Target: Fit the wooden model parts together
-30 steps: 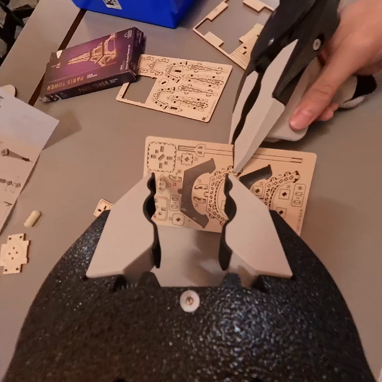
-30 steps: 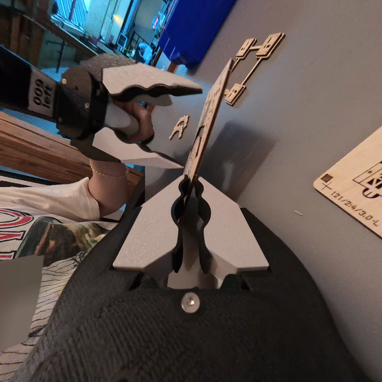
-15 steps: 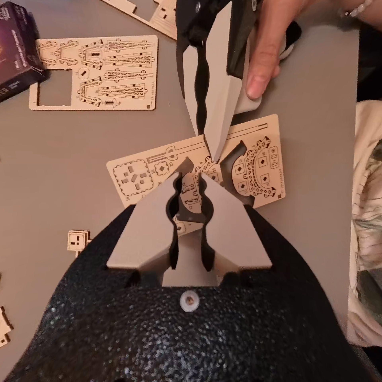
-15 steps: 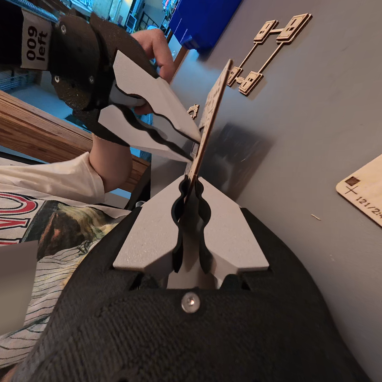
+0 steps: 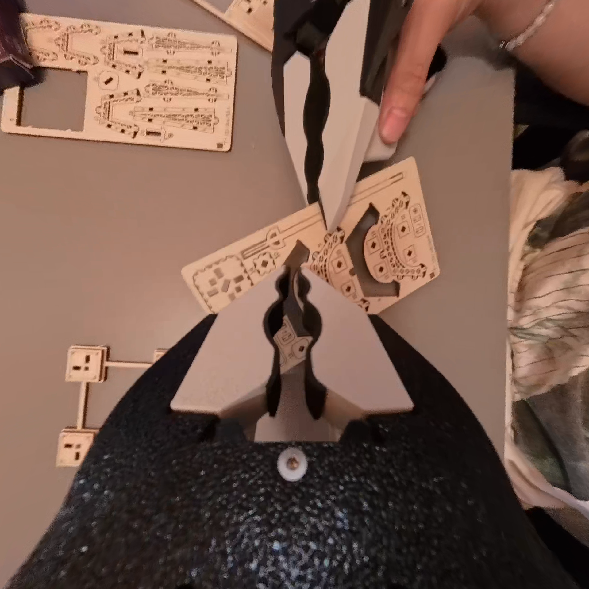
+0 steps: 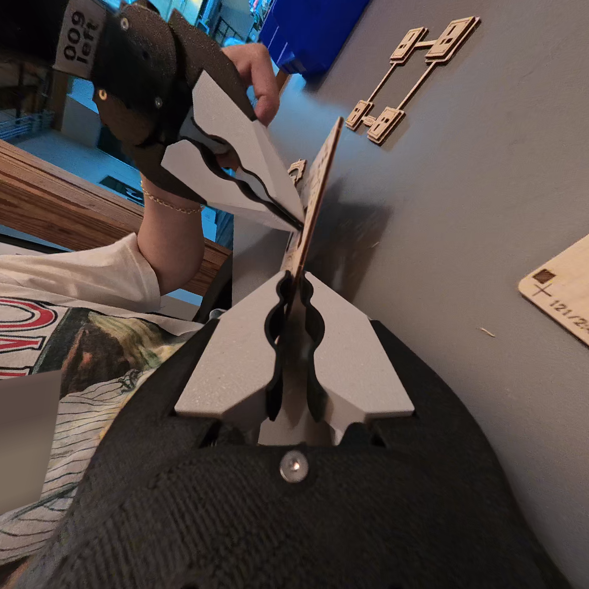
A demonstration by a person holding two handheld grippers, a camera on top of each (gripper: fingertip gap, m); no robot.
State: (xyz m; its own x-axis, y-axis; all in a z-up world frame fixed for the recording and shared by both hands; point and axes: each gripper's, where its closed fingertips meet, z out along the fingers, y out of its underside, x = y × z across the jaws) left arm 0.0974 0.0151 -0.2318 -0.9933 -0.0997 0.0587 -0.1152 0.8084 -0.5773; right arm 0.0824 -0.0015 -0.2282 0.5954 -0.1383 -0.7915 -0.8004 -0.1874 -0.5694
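A thin wooden parts sheet (image 5: 411,255) with laser-cut arch pieces and some empty cut-outs is held up off the grey table. My right gripper (image 6: 294,275) is shut on its edge; the sheet (image 6: 322,178) stands edge-on between the fingers. In the left wrist view the right gripper (image 5: 328,223) comes in from the top, held by a hand. My left gripper (image 5: 294,271) is shut, its tips against the sheet's face near a cut-out. The right wrist view shows the left gripper (image 6: 299,224) touching the sheet from the left with tips together.
A second parts sheet (image 5: 127,92) lies at the back left. An assembled square frame with corner blocks (image 5: 84,363) lies on the table (image 6: 411,79). A blue box (image 6: 306,35) stands behind. Another sheet's corner (image 6: 561,287) lies right. The table edge and a person's shirt (image 5: 548,318) are at the right. My two grippers' fingertips are within a few centimetres of each other.
My left gripper has gone from open to shut and moved in until its tips touch the sheet. The right gripper keeps hold of the sheet, which has turned in view.
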